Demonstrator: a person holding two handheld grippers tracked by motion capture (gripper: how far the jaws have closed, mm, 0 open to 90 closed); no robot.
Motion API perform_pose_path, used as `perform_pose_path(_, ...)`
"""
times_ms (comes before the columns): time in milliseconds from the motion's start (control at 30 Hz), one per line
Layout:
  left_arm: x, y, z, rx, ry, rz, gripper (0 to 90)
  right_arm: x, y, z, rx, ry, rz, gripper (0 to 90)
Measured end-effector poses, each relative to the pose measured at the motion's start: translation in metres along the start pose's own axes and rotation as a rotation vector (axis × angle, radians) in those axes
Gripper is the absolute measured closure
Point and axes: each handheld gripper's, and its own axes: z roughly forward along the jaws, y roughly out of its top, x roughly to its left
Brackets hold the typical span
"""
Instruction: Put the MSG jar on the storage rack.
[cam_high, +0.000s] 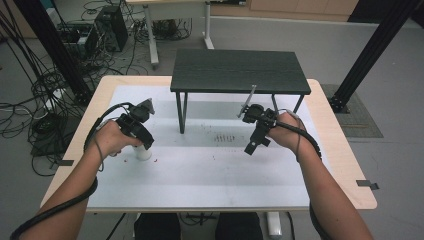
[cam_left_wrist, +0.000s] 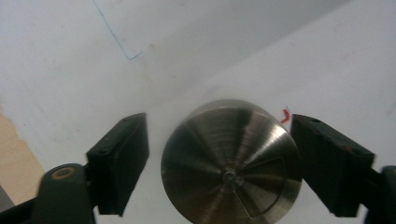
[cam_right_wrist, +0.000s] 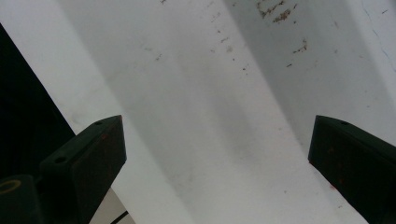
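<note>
The left hand-held gripper (cam_left_wrist: 219, 154) points down over a small upright cylinder (cam_left_wrist: 231, 163), white-sided with a brushed metal top, that stands on the white sheet of the table (cam_high: 210, 175) near its left side. The jaws bracket the cylinder at a middling width. The one at the right of the left gripper view looks to be touching the rim or very nearly so, while the one at the left stands off with a clear gap; I cannot be sure from this angle that either pad truly presses.

That uneven approach is the main risk. If the near jaw meets the wall first, it will likely push the cylinder sideways across the smooth sheet, or tip it, before the far jaw arrives. A round, slick side may also squirt out of flat pads if the grip lands off centre.

The right hand-held gripper (cam_high: 255, 135) hovers over bare table with its jaws wide and nothing between them, well apart from the cylinder and just in front of the small dark table (cam_high: 240, 70).
</note>
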Motion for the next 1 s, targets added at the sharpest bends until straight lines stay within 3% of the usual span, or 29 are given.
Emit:
perform_pose_path(233, 0.005, 0.001, -0.001, 0.003, -0.030, -0.016, 33.6, 0.000, 0.000, 0.000, 0.002, 0.000, 0.002, 4.1)
perform_pose_path(500, 0.007, 0.002, -0.002, 0.009, -0.032, -0.017, 39.7, -0.001, -0.001, 0.001, -0.001, 0.000, 0.001, 4.1)
perform_pose_path(1000, 0.014, 0.001, -0.002, 0.005, -0.064, -0.026, 41.3, -0.001, -0.001, 0.002, 0.001, -0.001, 0.005, 4.1)
